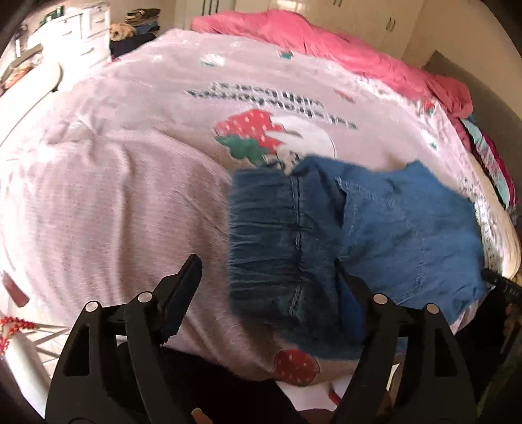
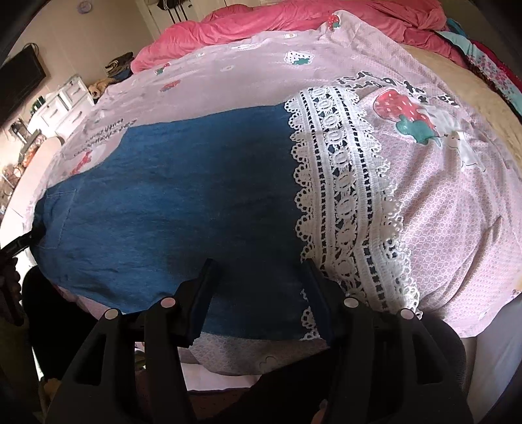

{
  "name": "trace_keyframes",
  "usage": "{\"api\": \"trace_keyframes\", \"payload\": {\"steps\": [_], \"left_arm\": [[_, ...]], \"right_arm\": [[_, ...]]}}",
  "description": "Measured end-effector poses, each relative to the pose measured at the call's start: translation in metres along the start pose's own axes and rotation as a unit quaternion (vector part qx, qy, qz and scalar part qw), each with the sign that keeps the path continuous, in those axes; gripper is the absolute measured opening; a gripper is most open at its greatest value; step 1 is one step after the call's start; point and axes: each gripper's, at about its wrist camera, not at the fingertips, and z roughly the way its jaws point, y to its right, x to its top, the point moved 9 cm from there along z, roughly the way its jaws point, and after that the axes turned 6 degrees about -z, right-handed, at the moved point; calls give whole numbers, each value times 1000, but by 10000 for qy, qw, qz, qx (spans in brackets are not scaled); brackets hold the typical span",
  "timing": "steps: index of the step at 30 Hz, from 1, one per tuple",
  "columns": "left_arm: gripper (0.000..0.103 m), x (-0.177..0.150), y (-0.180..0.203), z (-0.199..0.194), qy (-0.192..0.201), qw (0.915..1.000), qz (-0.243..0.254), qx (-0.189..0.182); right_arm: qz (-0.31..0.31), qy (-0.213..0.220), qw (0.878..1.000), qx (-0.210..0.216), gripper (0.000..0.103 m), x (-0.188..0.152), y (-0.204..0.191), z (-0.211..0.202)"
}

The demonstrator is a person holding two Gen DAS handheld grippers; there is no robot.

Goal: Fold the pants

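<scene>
Lying flat — pants (image 2: 169, 202) on pink bedspread (image 2: 456, 212) — red duvet (image 2: 293, 19) beyond.

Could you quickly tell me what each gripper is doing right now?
Left gripper: open over the pants' waistband, gripping nothing.
Right gripper: open, astride the pants' lace hem.

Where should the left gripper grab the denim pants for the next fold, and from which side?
Grip the gathered elastic waistband of the denim pants, coming in from the near bed edge. In the left wrist view it is the thick, bunched end nearest the left gripper, whose jaws stand wide enough to straddle it. The white lace hem lies by the right gripper.
</scene>
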Motion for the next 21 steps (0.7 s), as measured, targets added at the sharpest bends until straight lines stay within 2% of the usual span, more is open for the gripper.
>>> {"api": "trace_keyframes", "payload": {"steps": [3, 7, 14, 16, 19, 20, 21], "left_arm": [[72, 14, 9, -38, 462, 9988, 122, -46], [80, 34, 48, -59, 781, 9950, 535, -308], [80, 53, 154, -15, 476, 9842, 1254, -1152], [80, 59, 182, 10, 159, 9826, 1343, -1270], [80, 70, 212, 44, -68, 9798, 1503, -1320], [79, 72, 218, 54, -147, 9793, 1541, -1302], [73, 73, 222, 63, -182, 9794, 1547, -1283]], "right_arm": [[14, 239, 9997, 73, 55, 4, 0, -13], [183, 801, 9965, 135, 56, 25, 9, -41], [355, 1008, 9943, 10, 56, 74, 50, -40], [481, 939, 9944, -40, 56, 93, 68, -28], [454, 806, 9957, -32, 56, 113, 83, -10], [444, 721, 9964, 57, 53, 120, 87, -1], [497, 672, 9965, 83, 49, 126, 92, 8]]}}
